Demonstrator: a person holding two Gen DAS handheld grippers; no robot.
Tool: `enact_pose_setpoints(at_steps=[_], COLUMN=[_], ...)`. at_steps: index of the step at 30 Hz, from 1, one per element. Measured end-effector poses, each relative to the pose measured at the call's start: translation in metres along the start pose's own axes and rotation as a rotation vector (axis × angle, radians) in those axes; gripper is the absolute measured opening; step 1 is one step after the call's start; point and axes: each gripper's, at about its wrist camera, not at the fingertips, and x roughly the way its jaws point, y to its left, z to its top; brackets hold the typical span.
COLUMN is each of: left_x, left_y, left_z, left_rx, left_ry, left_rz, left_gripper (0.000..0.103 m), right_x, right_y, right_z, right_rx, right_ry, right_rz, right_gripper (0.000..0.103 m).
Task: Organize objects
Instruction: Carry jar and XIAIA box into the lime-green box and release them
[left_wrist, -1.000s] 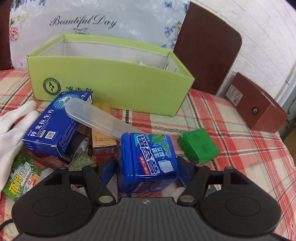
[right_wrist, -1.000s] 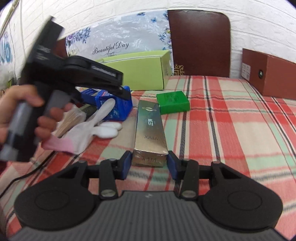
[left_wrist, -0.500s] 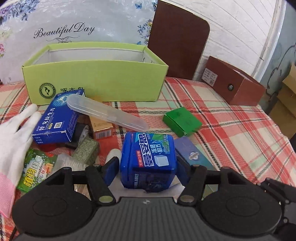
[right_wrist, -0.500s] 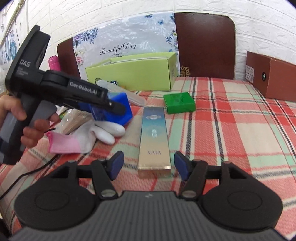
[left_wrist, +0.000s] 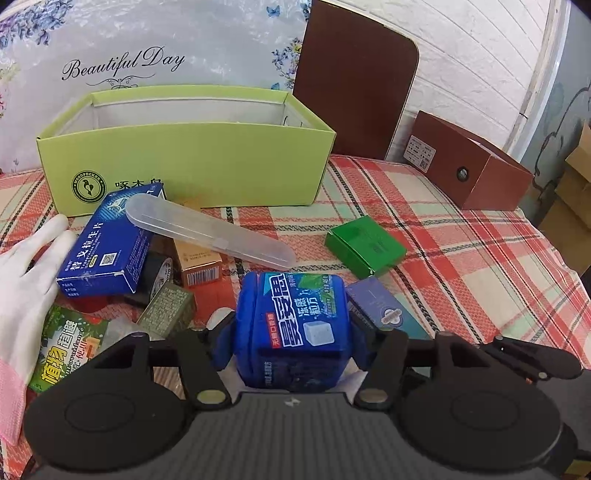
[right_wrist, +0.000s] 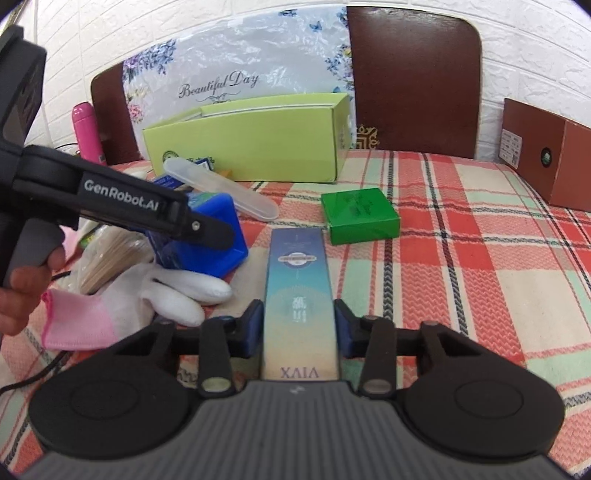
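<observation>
Blue plastic, glossy and rounded at the corners: the tub (left_wrist: 291, 328) sits between the left tongs (left_wrist: 290, 339), whose pads press its two sides. A second ago those jaws stood wider around it; they have just been closing. The right tongs (right_wrist: 299, 328) have done likewise. Half a second back they gaped well clear of the long carton (right_wrist: 297, 295); now the blue pads lie against its flanks, clamped on it near its printed end. That carton is smooth card with a teal-to-gold sheen, flat on the checked cloth of the table (right_wrist: 461, 280), just beside the tub.

Behind them stands the lime box (left_wrist: 192, 166), open-topped cardboard with a white lining. A frosted case (left_wrist: 207, 230), slim and round-ended, leans across a navy carton (left_wrist: 107, 251). The green box (left_wrist: 364, 245), squat and shiny, lies apart on the cloth. A white knit glove (left_wrist: 26, 280) with a pink cuff rests at the pile's left edge.
</observation>
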Motion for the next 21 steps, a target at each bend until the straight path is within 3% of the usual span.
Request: enact_pose_setpoints(at_steps=[9, 14, 21], left_x=[-0.02, -0.041, -0.062], left_y=[0.004, 0.008, 0.038], left_z=[0.007, 0.022, 0.059], left_rx=[-0.024, -0.026, -0.088], left_ry=[-0.046, -0.113, -0.195], left_rz=[-0.016, -0.004, 0.066], left_gripper=[0.062, 0.062, 0.062], right_x=[-0.016, -0.024, -0.015], right_y=[-0.001, 0.001, 0.004], right_z=[0.01, 0.034, 0.08], right_rx=[0.025, 0.014, 0.002], right_ry=[-0.06, -0.116, -0.169], right_rz=[0.022, 0.064, 0.127], right_gripper=[0.038, 0.038, 0.038])
